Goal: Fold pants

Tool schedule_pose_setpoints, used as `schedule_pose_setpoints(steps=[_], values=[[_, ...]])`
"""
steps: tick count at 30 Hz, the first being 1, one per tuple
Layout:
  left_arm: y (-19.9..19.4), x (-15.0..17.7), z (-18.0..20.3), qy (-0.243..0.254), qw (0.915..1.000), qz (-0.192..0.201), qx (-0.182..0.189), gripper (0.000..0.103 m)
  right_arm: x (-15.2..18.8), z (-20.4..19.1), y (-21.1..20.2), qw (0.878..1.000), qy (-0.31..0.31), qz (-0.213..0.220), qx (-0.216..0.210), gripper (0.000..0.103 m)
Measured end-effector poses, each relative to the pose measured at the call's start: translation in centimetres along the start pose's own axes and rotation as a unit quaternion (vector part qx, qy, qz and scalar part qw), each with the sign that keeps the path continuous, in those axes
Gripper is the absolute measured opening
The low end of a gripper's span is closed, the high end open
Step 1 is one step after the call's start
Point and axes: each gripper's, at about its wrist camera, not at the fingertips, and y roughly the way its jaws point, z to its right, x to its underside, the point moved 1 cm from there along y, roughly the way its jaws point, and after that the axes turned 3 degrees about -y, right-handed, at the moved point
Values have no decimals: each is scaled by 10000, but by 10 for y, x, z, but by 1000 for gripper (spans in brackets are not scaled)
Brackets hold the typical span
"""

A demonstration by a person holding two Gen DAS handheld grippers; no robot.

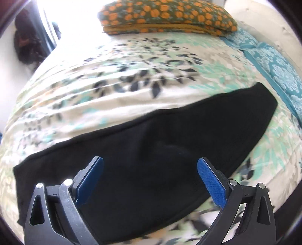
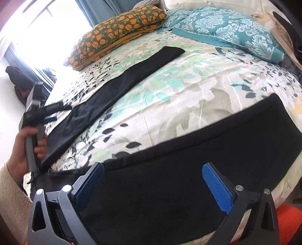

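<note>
This is a bedroom in a home. A bed (image 2: 169,98) with a leaf-printed cover in white, teal and dark blue fills the space ahead of both tongs. At its far end, well beyond the fingers, lie an orange-flowered pillow (image 2: 113,32) and, to the right of it, a teal patterned pillow (image 2: 230,32). A bright window (image 2: 47,32) with a blue-grey curtain (image 2: 100,9) stands off to the far left, and a pale padded headboard (image 2: 217,3) runs behind the pillows.
</note>
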Motion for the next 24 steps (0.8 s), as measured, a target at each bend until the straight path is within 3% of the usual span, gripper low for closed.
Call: schedule_pose_setpoints(steps=[3,7,8,10,11,15,20,24], values=[[-2,21,-75,-416,9947,152,-930,101,-48,-4,9,9994,-282,137,-111,103],[41,57,-143,-965,9834,-242,-1520,101,-133,-2,43,9958,-825,381,-122,103],[54,68,-154,-1097,9820,-360,-1493,102,-157,1,55,9942,-981,432,-11,103],[55,82,-166,-1530,9831,125,-1000,102,-203,7,85,9893,-1358,483,238,103],[55,85,-166,-1569,9827,236,-951,102,-226,12,101,9868,-1494,455,427,103],[56,87,-158,-1407,9824,396,-1167,102,-301,44,180,9839,-1527,-192,907,103],[57,87,-159,-1394,9818,527,-1177,102,-340,57,243,9898,-990,-403,941,103],[57,89,-156,-1350,9810,614,-1254,102,-349,51,286,9836,-1121,-646,1260,102]])
